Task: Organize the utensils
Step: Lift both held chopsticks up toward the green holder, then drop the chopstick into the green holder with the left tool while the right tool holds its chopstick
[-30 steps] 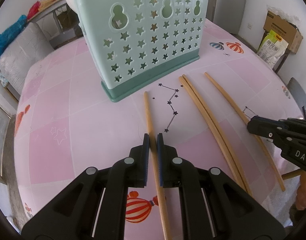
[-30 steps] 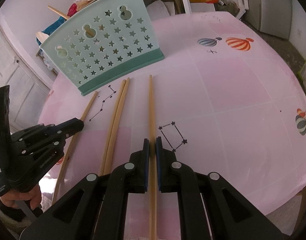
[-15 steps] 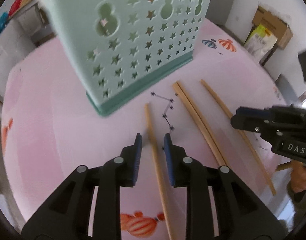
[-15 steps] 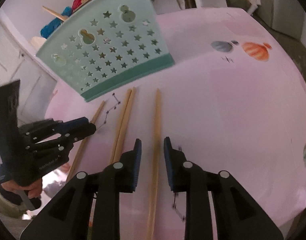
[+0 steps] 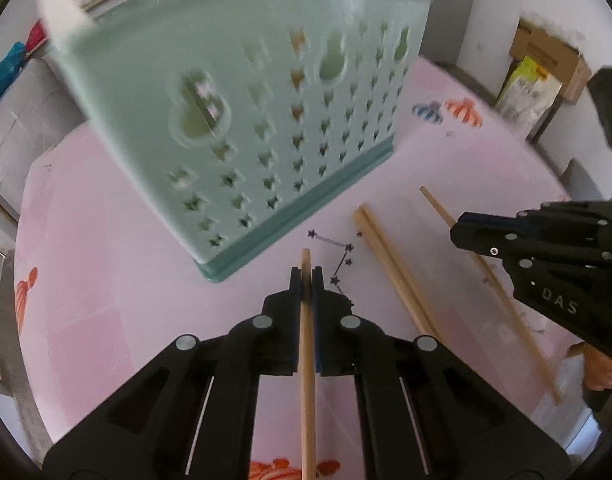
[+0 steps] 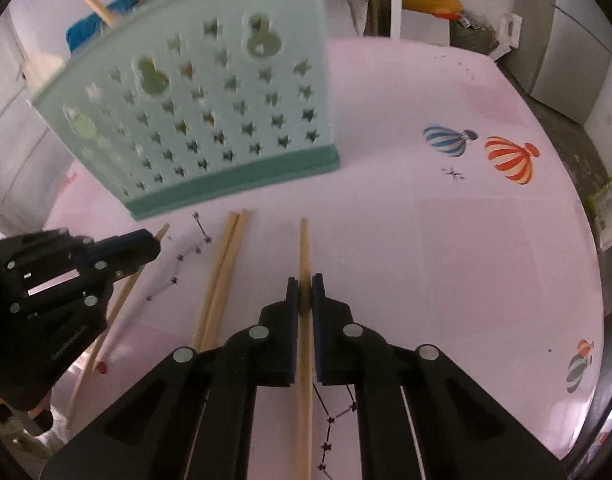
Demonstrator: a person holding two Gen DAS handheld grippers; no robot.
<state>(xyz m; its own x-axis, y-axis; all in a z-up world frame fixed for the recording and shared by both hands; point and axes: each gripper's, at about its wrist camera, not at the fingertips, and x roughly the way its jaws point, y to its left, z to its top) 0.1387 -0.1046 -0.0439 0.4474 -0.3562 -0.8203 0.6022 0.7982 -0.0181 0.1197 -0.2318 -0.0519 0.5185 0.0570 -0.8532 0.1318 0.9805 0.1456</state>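
Note:
A mint green utensil basket [image 5: 241, 120] with star holes stands on the pink table; it also shows in the right wrist view [image 6: 209, 120]. My left gripper [image 5: 306, 276] is shut on a wooden chopstick [image 5: 307, 360] near its far tip. My right gripper [image 6: 305, 284] is shut on another wooden chopstick [image 6: 304, 380]. A pair of chopsticks [image 5: 394, 276] lies on the table between the two grippers, also seen in the right wrist view [image 6: 221, 276]. A wooden utensil handle [image 6: 95, 4] sticks out of the basket.
The pink tablecloth [image 6: 446, 240] has balloon and star prints. The right gripper body [image 5: 546, 256] is at the right in the left wrist view. The left gripper body [image 6: 53, 280] is at the left in the right wrist view. Boxes and bags [image 5: 542, 68] stand beyond the table.
Both grippers opened half a second ago, slid forward along their chopsticks toward the basket, and are now shut on them nearer the far tips. The basket looks closer.

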